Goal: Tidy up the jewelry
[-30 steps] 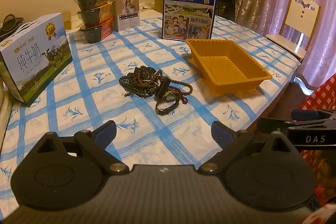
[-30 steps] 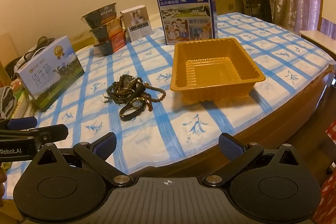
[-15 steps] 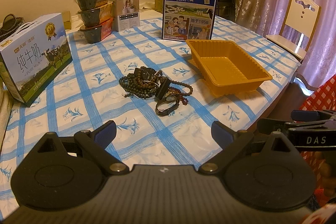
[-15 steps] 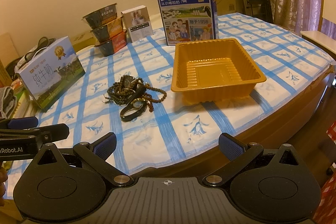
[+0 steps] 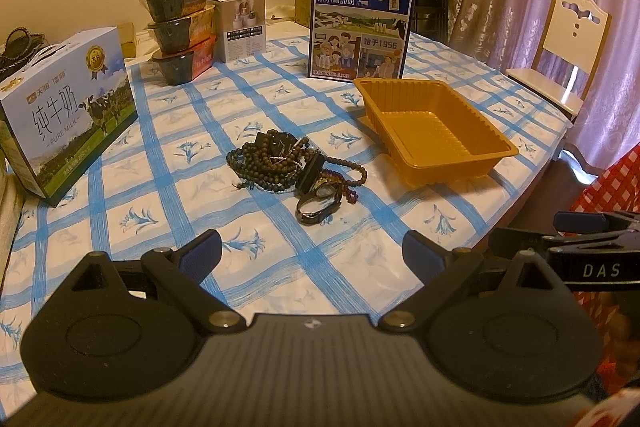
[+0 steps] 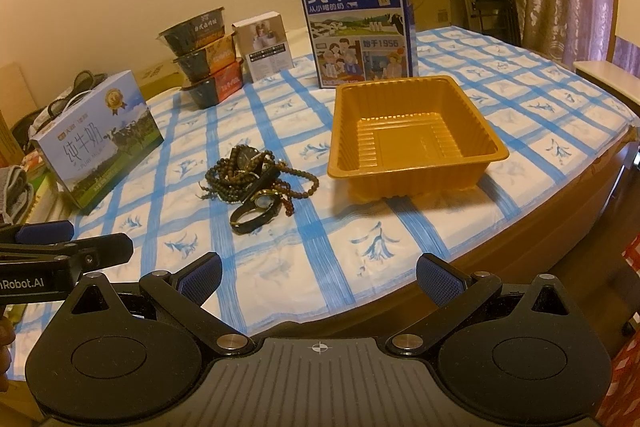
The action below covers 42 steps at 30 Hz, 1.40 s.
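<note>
A tangled pile of dark bead bracelets and necklaces (image 5: 276, 163) lies on the blue-checked tablecloth, with a wristwatch (image 5: 320, 199) at its near edge. The pile (image 6: 248, 175) and watch (image 6: 258, 213) also show in the right wrist view. An empty orange plastic tray (image 5: 436, 131) stands to the right of the pile; it also shows in the right wrist view (image 6: 412, 143). My left gripper (image 5: 312, 255) is open and empty, well short of the pile. My right gripper (image 6: 318, 273) is open and empty near the table's front edge.
A tall blue milk carton (image 5: 360, 23) stands behind the tray. A milk box (image 5: 68, 107) lies at the left. Stacked food bowls (image 5: 180, 31) and a small white box (image 5: 242, 27) stand at the back. A white chair (image 5: 560, 51) is at the right.
Both grippers have barely moved; the right wrist view has shifted slightly. Nothing on the table has moved.
</note>
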Motion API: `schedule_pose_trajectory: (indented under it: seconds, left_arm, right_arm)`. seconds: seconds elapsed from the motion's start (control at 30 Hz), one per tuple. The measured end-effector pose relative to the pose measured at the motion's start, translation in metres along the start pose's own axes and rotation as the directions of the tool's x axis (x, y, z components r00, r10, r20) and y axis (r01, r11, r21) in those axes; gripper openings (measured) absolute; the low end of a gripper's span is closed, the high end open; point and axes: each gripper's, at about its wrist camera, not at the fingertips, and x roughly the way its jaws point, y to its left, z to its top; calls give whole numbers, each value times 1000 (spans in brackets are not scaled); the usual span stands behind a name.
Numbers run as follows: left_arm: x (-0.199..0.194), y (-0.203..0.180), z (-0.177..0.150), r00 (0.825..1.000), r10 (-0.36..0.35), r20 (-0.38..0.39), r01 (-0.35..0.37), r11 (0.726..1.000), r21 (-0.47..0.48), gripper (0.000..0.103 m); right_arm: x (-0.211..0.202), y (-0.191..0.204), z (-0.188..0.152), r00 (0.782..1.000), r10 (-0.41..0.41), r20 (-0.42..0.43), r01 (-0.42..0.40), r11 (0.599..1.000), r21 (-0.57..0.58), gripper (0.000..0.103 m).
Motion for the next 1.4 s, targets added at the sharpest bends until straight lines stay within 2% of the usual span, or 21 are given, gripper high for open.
schedule_pose_trajectory:
  seconds: [1.4]
  left_arm:
    - [0, 0, 0, 1000, -7, -2, 7, 1000, -4, 96]
  right_arm:
    - [4, -1, 1, 1000, -2, 0, 2, 1000, 5, 103]
